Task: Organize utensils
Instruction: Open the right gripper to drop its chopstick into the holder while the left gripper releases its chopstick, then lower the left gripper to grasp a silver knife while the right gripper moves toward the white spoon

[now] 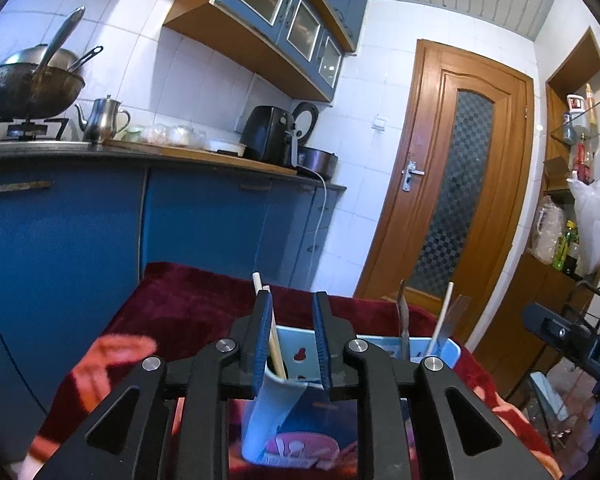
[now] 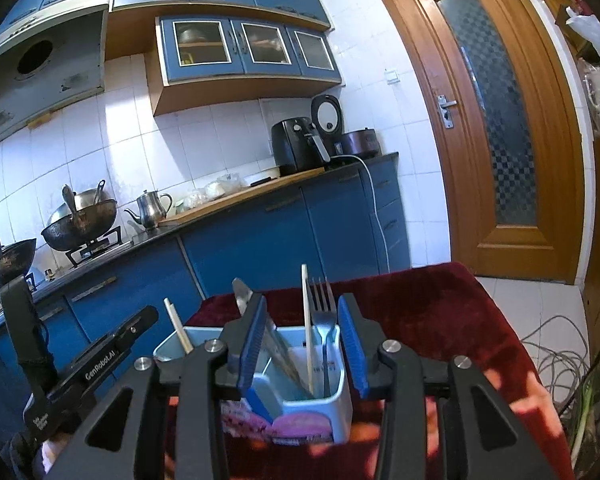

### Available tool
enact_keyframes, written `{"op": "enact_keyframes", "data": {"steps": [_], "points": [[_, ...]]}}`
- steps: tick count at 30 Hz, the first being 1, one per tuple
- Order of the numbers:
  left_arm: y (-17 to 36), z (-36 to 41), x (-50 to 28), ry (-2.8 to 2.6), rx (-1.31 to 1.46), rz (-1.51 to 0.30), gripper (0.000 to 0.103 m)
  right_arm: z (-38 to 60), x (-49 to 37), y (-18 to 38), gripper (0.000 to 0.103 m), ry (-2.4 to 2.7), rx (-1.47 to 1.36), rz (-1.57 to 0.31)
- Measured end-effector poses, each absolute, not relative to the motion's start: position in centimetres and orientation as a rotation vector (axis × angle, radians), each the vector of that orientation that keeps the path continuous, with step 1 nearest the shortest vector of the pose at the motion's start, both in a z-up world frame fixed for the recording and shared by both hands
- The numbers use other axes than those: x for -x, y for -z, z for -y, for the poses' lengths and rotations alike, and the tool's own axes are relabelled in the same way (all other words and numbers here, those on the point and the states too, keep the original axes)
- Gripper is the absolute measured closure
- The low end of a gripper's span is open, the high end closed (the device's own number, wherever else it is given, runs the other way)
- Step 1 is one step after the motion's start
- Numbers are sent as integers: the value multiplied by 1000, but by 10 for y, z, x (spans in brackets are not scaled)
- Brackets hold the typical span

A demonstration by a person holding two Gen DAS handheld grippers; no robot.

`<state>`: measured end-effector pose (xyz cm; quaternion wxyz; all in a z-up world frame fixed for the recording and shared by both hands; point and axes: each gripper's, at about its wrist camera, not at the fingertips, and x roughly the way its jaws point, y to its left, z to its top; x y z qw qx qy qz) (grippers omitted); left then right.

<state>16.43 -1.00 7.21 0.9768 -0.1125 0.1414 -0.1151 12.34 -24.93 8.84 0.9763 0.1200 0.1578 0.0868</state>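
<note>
holder: a light blue utensil caddy (image 2: 320, 408) stands on the dark red cloth (image 2: 440, 312) over the surface, just ahead of both grippers.
left compartment: a pale chopstick (image 1: 276, 348) leans in the end nearest the left gripper (image 1: 292, 344).
right compartment: a fork (image 2: 324, 320), a second chopstick (image 2: 308, 328) and a knife (image 2: 272, 340) stand upright, handles down.
left fingers: slightly parted on either side of the caddy's near rim; the chopstick sits just inside the left finger, and I cannot tell whether it is pinched.
right fingers: the right gripper (image 2: 304, 344) stands apart, straddling the fork and chopstick without pressing on either.
done so far: judging by the contents, at least four utensils are sorted into the caddy.
left to do: no loose utensil shows on the cloth in either view, so the job looks nearly finished; anything hidden below the grippers cannot be ruled out.
</note>
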Motion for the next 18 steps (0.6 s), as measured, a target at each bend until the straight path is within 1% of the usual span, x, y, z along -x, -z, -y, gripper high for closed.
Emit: {"op": "enact_keyframes", "data": {"steps": [8, 18], "points": [[-82, 1, -137, 256, 222, -345, 82, 243, -95, -89, 61, -171, -235, -372], [-83, -4, -101, 269, 182, -449, 82, 240, -58, -76, 60, -163, -249, -442]]}}
